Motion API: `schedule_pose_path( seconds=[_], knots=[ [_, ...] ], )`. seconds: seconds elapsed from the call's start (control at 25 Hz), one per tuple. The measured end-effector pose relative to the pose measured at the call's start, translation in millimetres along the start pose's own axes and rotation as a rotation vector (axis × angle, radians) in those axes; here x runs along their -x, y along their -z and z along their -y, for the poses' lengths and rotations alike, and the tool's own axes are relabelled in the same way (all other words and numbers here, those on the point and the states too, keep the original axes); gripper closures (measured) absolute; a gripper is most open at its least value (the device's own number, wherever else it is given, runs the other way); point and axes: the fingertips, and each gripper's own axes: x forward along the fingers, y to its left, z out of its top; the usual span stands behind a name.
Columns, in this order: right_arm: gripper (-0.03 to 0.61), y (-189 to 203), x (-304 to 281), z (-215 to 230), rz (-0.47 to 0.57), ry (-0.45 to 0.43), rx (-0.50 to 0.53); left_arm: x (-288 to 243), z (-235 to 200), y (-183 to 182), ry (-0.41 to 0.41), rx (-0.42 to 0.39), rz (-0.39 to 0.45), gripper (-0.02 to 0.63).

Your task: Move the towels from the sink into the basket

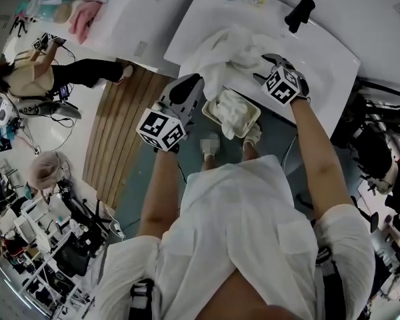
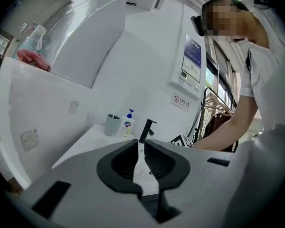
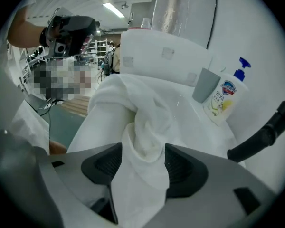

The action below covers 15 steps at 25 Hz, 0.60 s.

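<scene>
- Right now the pile of white towels (image 1: 230, 49) lies heaped in the left part of the sink (image 1: 323, 62), spilling up over its near rim.
- The basket (image 1: 255, 117) stands on the floor just below that rim, at the person's feet. I judge it is placed there so each load needs only a short drop over the edge.
- One crumpled towel (image 1: 232, 109) already lies inside the basket, so the job looks partly done, with the bigger share left in the sink.
- The right hand-held gripper (image 3: 142, 146) points steeply down into the heap. Its jaws stand apart with a raised fold of towel between them. The cloth bulges loosely there and does not look squeezed, so I read this as released, set for a grasp that is not yet made.
- A ridge in the cloth is a sensible place to bite: it gives the pads something thick to close on, and the rest of the towel should trail up after it.
- The left hand-held gripper (image 2: 141, 146) hangs beside the sink edge, nearly level, its jaws drawn together with only a thin slit between them and nothing in it.
- The faucet (image 1: 300, 13), soap bottle (image 3: 225, 96) and cup (image 3: 206, 84) stand at the far rim, apart from the towels, so a lift should not disturb them.
</scene>
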Motion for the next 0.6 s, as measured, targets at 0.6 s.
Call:
schedule_pose_path(
  seconds=[0.6],
  knots=[
    [0.532, -2, -25, 23, -0.057, 0.095, 0.128, 5, -13, 18, -0.069, 0.033, 0.010, 0.580]
  ],
)
